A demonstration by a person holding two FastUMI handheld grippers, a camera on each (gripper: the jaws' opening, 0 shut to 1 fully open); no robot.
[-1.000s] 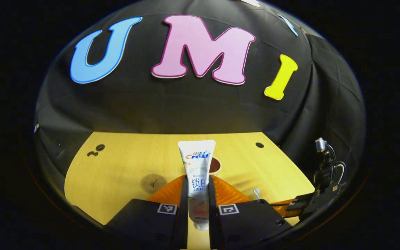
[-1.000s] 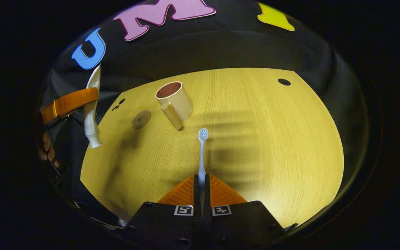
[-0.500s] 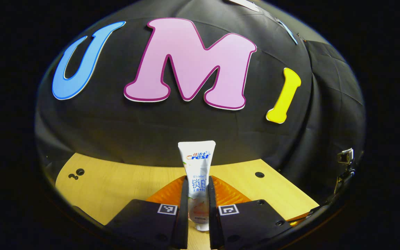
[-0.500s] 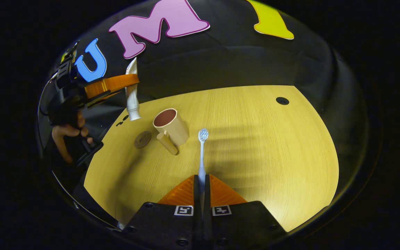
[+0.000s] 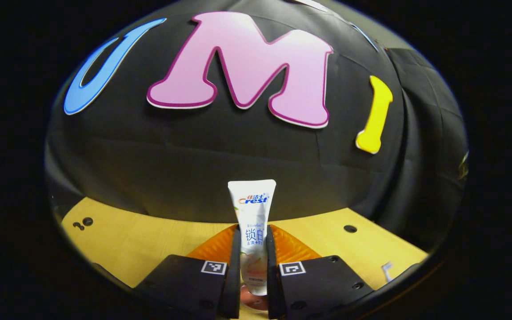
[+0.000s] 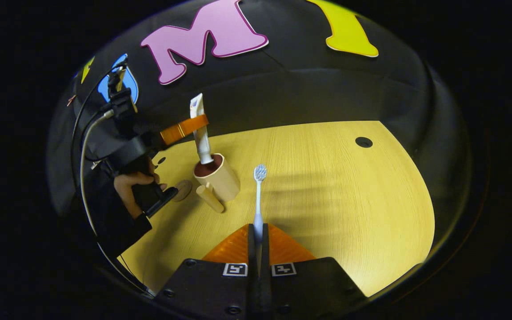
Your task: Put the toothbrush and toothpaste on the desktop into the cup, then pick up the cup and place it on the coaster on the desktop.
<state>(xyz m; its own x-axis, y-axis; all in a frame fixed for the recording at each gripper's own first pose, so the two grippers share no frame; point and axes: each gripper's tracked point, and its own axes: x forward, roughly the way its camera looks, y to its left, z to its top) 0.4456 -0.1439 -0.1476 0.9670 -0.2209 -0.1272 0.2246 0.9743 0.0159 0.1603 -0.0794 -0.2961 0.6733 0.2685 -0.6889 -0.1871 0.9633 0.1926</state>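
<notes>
— Two tools, each gripping something? Start with the left tool.

— Its fingers are closed on a white toothpaste tube, pressing it from both sides. The tube stands upright between them, flat crimped end up, cap end down. In the right gripper view the same tube hangs with its cap at the mouth of the beige cylindrical cup (whether the cap is just inside the rim or level with it, I cannot tell). A hand holds that tool's grip.

— And the right tool?

— Clamped on the handle of a white toothbrush, which points forward, bristle head away from the camera, just right of the cup and apart from it.

— Where does the cup sit?

— Upright on the pale wooden surface, its dark reddish inside showing and its stubby handle pointing toward the camera. A small round brown coaster lies flat just left of it, near the hand.
</notes>
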